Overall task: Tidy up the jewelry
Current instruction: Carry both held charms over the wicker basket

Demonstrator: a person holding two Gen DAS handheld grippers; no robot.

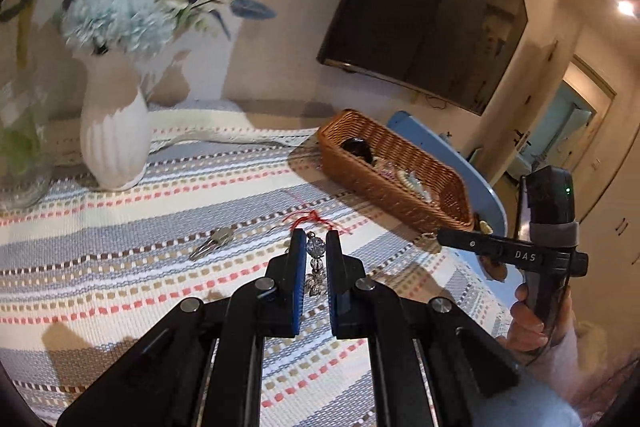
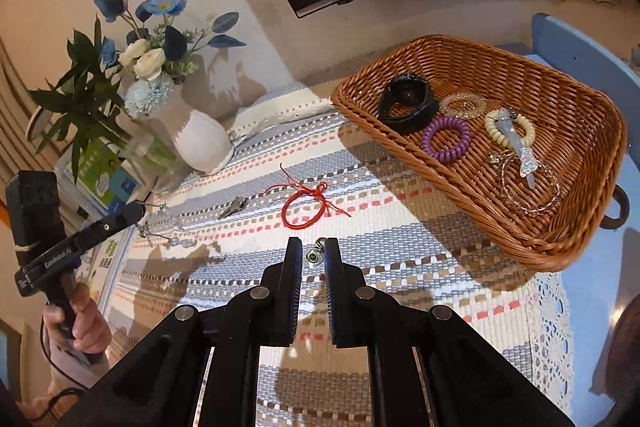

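Grippers loaded above the striped cloth

Left gripper (image 1: 313, 241) pinched a beaded crystal charm (image 1: 313, 255). Right gripper (image 2: 313, 249) pinched a small metal clasp piece (image 2: 313, 255). Red cord bracelet (image 2: 304, 205) and hair clip (image 2: 233, 207) lay mid-cloth; wicker basket (image 2: 520, 223) occupied the far right corner.

One wicker basket (image 2: 500, 99), one red cord bracelet (image 2: 306, 205), one vase (image 2: 204, 143), two hair coils (image 2: 447, 139).
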